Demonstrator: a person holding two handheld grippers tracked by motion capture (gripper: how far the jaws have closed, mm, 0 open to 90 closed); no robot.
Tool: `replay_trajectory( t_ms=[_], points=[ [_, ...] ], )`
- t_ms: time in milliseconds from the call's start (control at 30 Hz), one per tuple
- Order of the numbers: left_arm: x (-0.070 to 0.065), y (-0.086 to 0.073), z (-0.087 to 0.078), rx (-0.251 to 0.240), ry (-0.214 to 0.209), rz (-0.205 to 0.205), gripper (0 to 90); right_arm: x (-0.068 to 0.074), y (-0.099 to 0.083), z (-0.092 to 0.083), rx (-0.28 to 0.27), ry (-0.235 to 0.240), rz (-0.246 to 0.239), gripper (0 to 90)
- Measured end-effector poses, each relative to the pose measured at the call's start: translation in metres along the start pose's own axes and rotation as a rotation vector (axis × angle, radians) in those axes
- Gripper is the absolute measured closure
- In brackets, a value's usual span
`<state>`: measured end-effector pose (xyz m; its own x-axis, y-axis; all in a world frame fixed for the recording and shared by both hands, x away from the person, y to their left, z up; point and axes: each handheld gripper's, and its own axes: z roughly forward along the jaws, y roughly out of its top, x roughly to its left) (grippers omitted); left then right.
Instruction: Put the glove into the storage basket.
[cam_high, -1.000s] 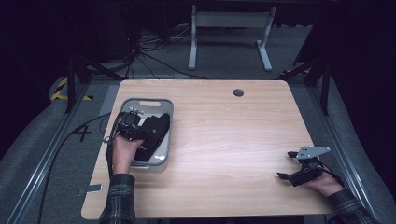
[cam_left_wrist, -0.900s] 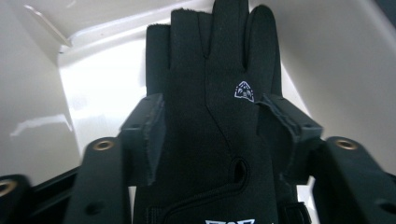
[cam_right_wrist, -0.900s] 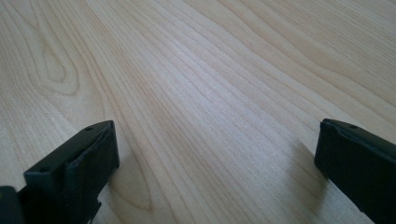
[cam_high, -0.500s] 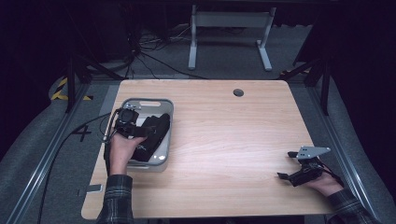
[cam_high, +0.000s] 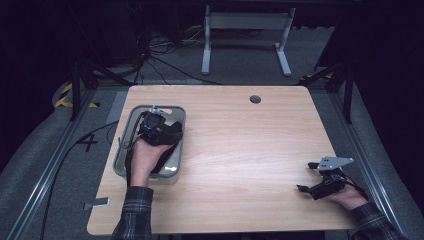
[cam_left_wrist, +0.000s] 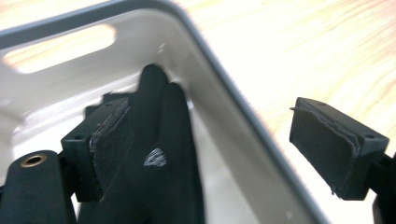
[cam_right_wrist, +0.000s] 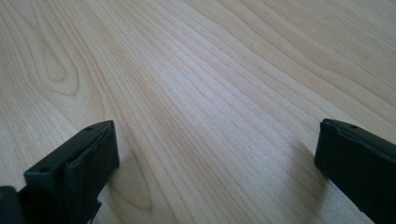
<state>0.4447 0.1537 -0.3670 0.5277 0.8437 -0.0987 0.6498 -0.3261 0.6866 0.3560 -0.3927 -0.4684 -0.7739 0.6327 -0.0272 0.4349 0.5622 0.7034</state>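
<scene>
Black fabric (cam_left_wrist: 163, 154) lies limp in the grey bin (cam_left_wrist: 243, 116), soft and light; left gripper (cam_left_wrist: 224, 154) open above it, right gripper (cam_right_wrist: 215, 168) open too; pinch a raised fold.

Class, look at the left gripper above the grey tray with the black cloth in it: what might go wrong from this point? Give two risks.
1. The left gripper has just opened its jaws and they straddle the tray's rim; moving sideways may knock or drag the tray.
2. The black cloth lies bunched beside one jaw and could snag on it and be pulled back out.
</scene>
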Motion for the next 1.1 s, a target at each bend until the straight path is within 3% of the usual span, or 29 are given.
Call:
replay_trajectory(
  t_ms=[200,633,1100],
  points=[
    [-0.029,0.009,0.007,-0.032,-0.049,0.031,14.7,0.0,0.0,0.0,0.0,0.0,0.0,0.4],
    [-0.076,0.017,0.024,-0.057,-0.116,0.088,14.4,0.0,0.0,0.0,-0.001,0.003,-0.001,0.3],
    [-0.12,0.009,0.046,-0.029,-0.172,0.15,14.4,0.0,0.0,0.0,-0.001,0.005,-0.002,0.3]
  ],
)
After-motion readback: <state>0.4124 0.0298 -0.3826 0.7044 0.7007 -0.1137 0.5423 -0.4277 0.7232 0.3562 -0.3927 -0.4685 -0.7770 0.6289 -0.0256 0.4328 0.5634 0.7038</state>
